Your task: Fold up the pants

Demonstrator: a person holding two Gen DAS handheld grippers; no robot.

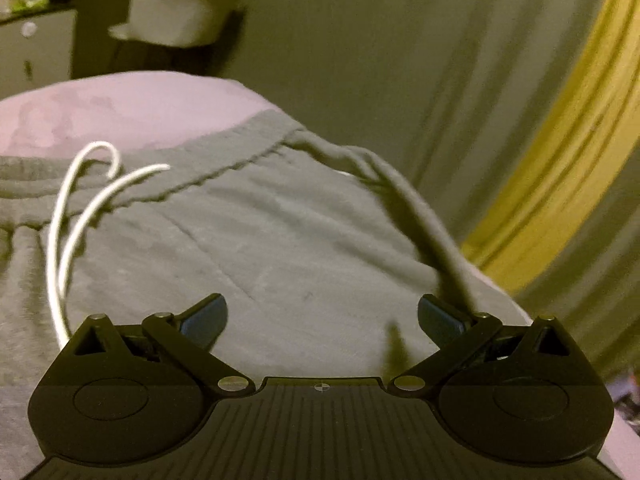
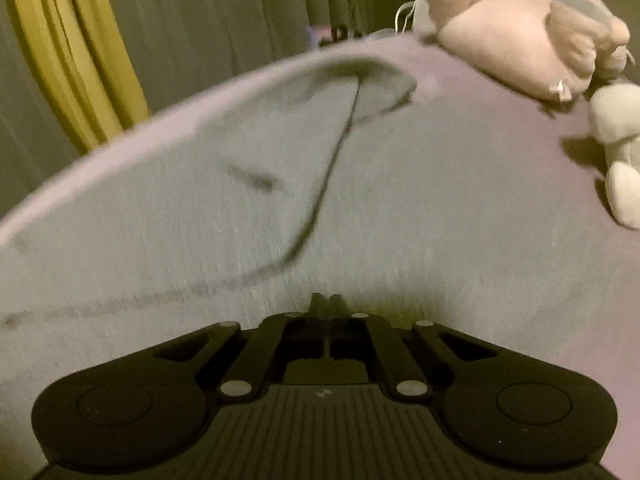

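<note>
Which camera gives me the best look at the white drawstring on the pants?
Left wrist: the white drawstring lies in plain sight, curling over the waistband of the grey pants. The right wrist view shows only grey fabric, no drawstring.

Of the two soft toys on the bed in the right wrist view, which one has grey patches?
The big pink plush toy at the top right, lying at the far edge of the bed: it has grey patches. The smaller white plush toy at the right edge shows none.

1. Your bed [image 2: 500,152] wears a lilac sheet.
2. A pink plush toy [image 2: 516,36] lies at its far edge, beside a white one [image 2: 620,152].
3. Grey curtains [image 1: 400,60] with a yellow curtain [image 1: 568,152] hang behind.
</note>
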